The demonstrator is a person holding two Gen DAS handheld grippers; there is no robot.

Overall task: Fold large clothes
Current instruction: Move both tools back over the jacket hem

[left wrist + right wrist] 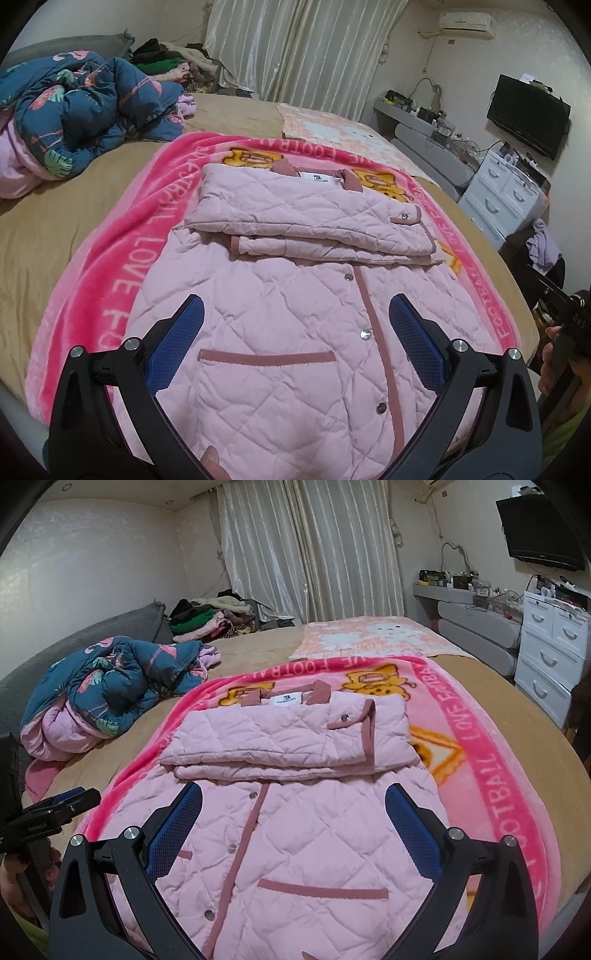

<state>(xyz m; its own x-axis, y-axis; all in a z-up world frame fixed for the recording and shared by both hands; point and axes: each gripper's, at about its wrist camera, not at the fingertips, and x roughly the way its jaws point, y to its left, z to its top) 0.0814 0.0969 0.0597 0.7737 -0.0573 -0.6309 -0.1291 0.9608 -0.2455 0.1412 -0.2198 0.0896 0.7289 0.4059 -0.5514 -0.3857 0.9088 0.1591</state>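
Note:
A pink quilted jacket (295, 295) (295, 830) lies flat, front up, on a bright pink blanket (122, 266) (491, 760) on the bed. Both sleeves are folded across its chest in a stacked band (314, 221) (280, 746) below the collar. My left gripper (295, 332) hovers open over the jacket's lower half, near the left pocket trim (266, 357). My right gripper (293, 825) hovers open over the lower half too, near the right pocket trim (321, 888). Neither holds cloth. The left gripper's body shows at the right view's left edge (48, 812).
A crumpled blue floral quilt (81, 110) (110, 686) lies at the bed's far left. A pile of clothes (210, 622) sits by the curtains. White drawers (550, 653), a grey shelf and a wall television (528, 114) stand right of the bed.

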